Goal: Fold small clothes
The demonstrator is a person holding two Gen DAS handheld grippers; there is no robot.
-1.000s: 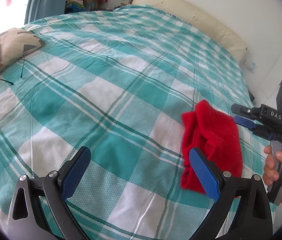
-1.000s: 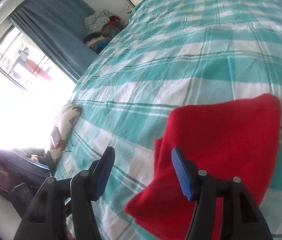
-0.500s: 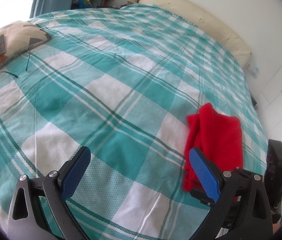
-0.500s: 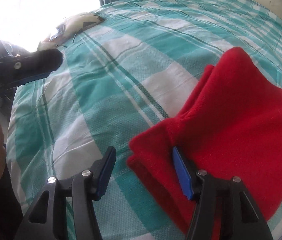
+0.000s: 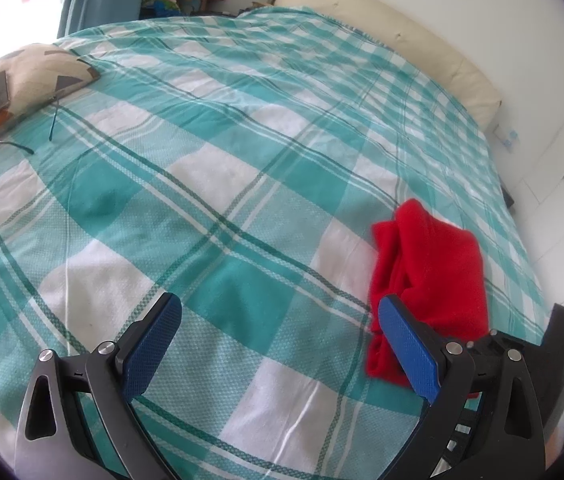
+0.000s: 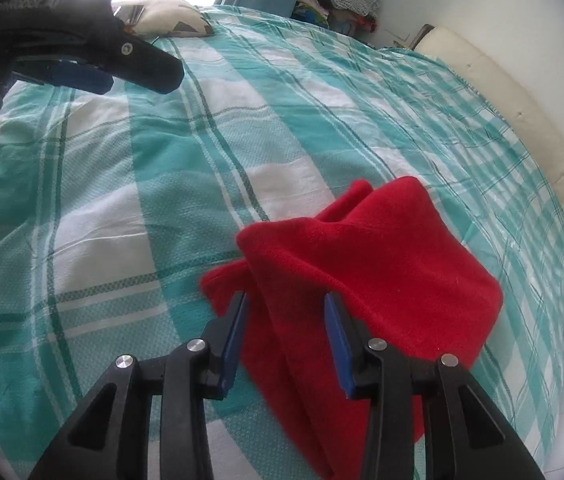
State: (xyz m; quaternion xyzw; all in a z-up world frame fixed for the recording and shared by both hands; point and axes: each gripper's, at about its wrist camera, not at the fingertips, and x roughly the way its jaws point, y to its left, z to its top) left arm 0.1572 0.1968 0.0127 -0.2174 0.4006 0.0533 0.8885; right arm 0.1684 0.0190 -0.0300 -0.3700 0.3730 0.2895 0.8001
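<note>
Red garment (image 6: 365, 264) lay bunched on the bed (image 6: 130, 168), near its right edge. Risk: the right gripper (image 6: 285, 332), jaws closing around a raised fold, could pinch several layers at once, so lifting would drag the whole bundle instead of one edge. Pad contact was possibly made; the view was unclear. Right gripper pitched steeply down at the cloth. Left gripper (image 5: 278, 344) hovered over bare bedspread, jaws wide apart, empty.
</note>
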